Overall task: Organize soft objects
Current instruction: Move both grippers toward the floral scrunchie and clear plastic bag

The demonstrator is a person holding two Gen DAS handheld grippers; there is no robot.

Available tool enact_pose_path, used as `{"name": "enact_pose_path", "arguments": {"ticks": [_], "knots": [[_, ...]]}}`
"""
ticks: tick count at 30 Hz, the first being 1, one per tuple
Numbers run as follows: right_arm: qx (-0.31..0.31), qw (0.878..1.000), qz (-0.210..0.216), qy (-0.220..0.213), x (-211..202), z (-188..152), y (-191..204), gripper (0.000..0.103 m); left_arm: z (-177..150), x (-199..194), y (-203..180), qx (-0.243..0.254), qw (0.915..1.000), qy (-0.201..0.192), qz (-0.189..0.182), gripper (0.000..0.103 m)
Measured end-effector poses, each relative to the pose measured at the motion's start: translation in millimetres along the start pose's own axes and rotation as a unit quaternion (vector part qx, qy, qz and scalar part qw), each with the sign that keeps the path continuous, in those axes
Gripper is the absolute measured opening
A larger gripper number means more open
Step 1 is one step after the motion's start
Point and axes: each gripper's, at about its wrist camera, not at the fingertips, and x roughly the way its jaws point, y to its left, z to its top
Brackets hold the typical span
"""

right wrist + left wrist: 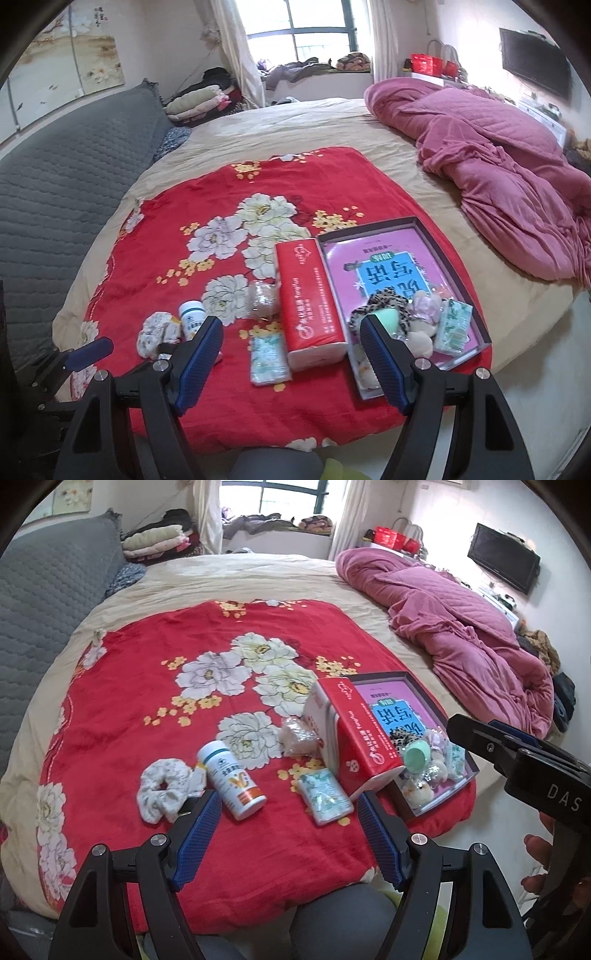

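On the red flowered blanket [155, 709] lie a white floral scrunchie [164, 788], a white pill bottle [232, 781], a small tissue pack [325, 794], a clear-wrapped beige bundle [297, 734] and a red tissue box [354, 734]. A shallow box tray [484, 332] with a pink printed floor holds a leopard scrunchie [384, 301], a green sponge [384, 319], a pink scrunchie [424, 304], puffs and a tissue pack [454, 326]. My left gripper [286, 801] is open above the near blanket edge. My right gripper [291, 328] is open, in front of the red box [310, 299].
A crumpled pink quilt [465, 627] lies on the bed's right side. A grey quilted headboard [44, 602] is at the left. Folded clothes [155, 539] are stacked at the back. A black TV [504, 561] hangs on the right wall.
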Motion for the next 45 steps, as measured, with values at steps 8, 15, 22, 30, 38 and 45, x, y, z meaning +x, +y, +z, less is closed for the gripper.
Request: {"name": "enact_pose_path", "arguments": {"ticks": [8,15,22,30,38,45], "knots": [[-0.017,1.0,0.006,-0.003,-4,-1,17,0.076,-8,-11,22,-0.019,0.9998,-0.007,0.008,0.077],[-0.034,0.999,0.015,0.005,4,-5,36,0.076,-18,-12,44,-0.033,0.9993,-0.004,0.016,0.077],[-0.058,0.998,0.021,0.023,22,-13,58,0.076,-26,-4,67,-0.052,0.9984,0.007,0.023,0.077],[-0.069,0.996,0.022,0.043,41,-18,70,0.076,-33,11,88,-0.072,0.9968,0.022,0.024,0.077],[-0.076,0.994,0.024,0.07,71,-23,78,0.076,-41,31,118,-0.102,0.9934,0.044,0.028,0.077],[-0.084,0.992,0.023,0.096,104,-30,83,0.076,-49,51,152,-0.137,0.9876,0.064,0.041,0.077]]}}
